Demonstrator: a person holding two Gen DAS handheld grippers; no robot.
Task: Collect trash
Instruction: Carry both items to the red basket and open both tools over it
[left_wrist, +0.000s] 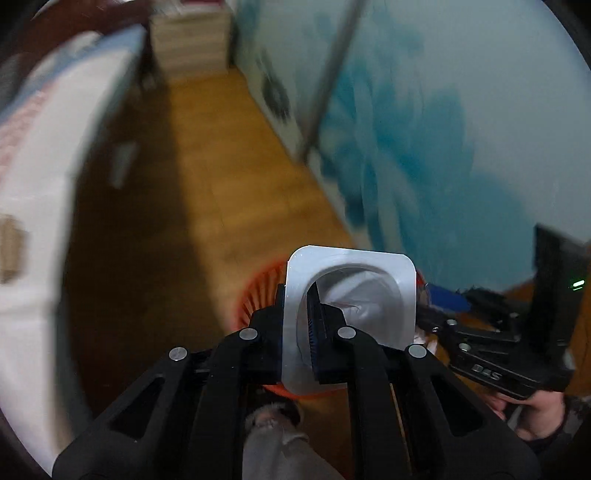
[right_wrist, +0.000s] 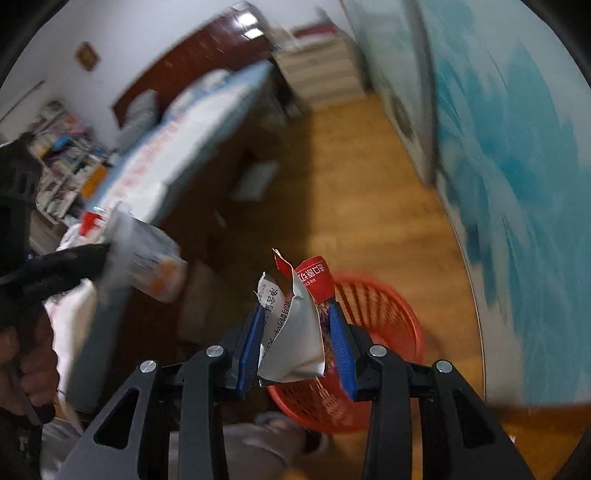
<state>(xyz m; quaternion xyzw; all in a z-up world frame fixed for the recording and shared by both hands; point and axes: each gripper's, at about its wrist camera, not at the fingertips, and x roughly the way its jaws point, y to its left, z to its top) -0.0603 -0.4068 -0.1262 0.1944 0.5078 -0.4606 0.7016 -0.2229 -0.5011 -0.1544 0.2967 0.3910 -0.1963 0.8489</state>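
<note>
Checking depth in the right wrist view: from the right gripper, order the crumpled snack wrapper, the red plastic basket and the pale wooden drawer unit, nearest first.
1. Crumpled red-and-silver snack wrapper, clamped in the right gripper.
2. Red plastic basket, on the floor just beyond, to the right.
3. Pale wooden drawer unit, far end of the room, top.

1. The floor (left_wrist: 229, 155) is orange-brown wood planking, running between a bed and a blue-patterned wall.
2. A red slatted basket (right_wrist: 388, 325) stands on the floor near the wall.
3. The bed (right_wrist: 192, 140) carries a white cover with pink and blue print.
4. A pale drawer unit (left_wrist: 192, 40) stands at the floor's far end.
</note>
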